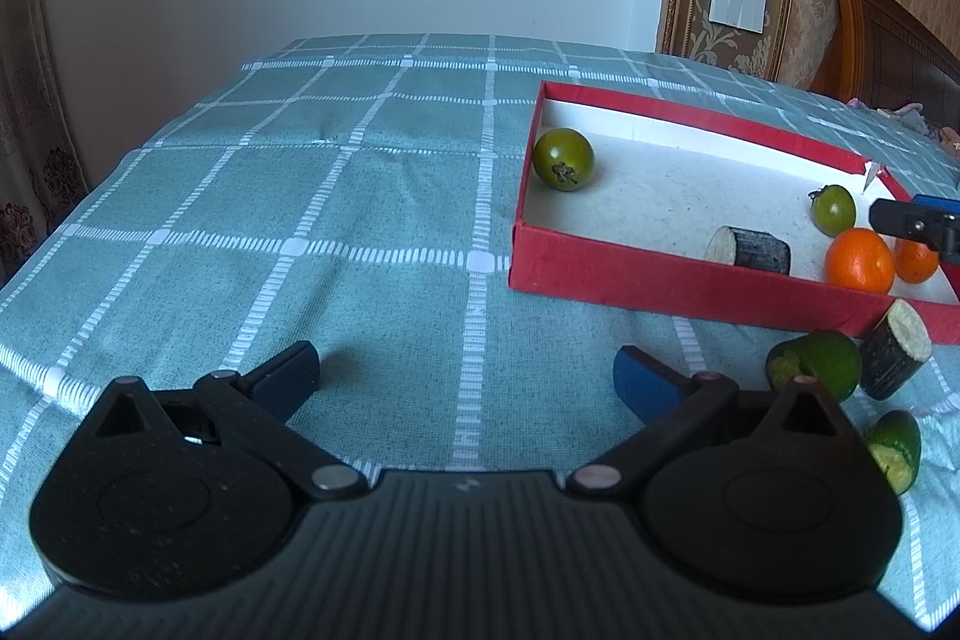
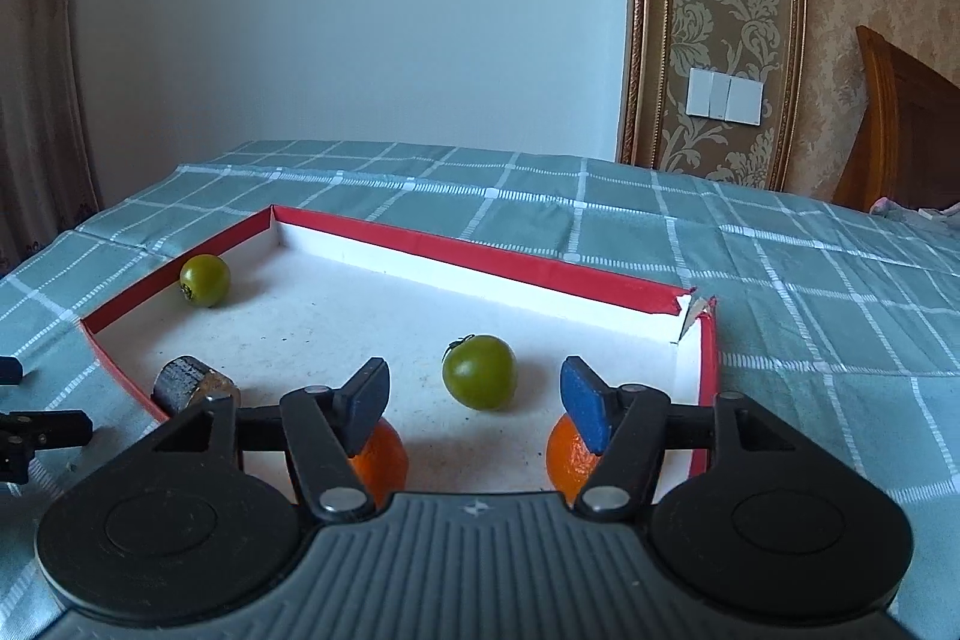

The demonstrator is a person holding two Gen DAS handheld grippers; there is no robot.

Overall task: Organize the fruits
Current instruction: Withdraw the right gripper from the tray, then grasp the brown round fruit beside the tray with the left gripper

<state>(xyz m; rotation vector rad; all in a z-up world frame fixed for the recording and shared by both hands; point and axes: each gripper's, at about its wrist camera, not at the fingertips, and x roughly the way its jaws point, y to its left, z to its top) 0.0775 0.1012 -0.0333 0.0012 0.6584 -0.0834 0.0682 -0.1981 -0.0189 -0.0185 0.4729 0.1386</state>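
Note:
A red box (image 1: 672, 280) with a white floor lies on the checked cloth; it also shows in the right wrist view (image 2: 480, 256). In it are two green tomatoes (image 1: 563, 158) (image 1: 833, 210), two oranges (image 1: 859, 260) (image 1: 915, 261) and a dark cut stalk piece (image 1: 749, 249). My right gripper (image 2: 474, 400) is open and empty over the box's near end, above the oranges (image 2: 378, 460) (image 2: 570, 454), with a green tomato (image 2: 480, 371) just beyond. My left gripper (image 1: 468, 379) is open and empty over bare cloth left of the box.
Outside the box's near wall lie two cut green fruit pieces (image 1: 819, 361) (image 1: 895, 451) and another dark stalk piece (image 1: 897, 349). The right gripper's finger (image 1: 912, 220) shows at the box's right end. A wall, curtain and wooden headboard (image 2: 906, 130) stand behind the table.

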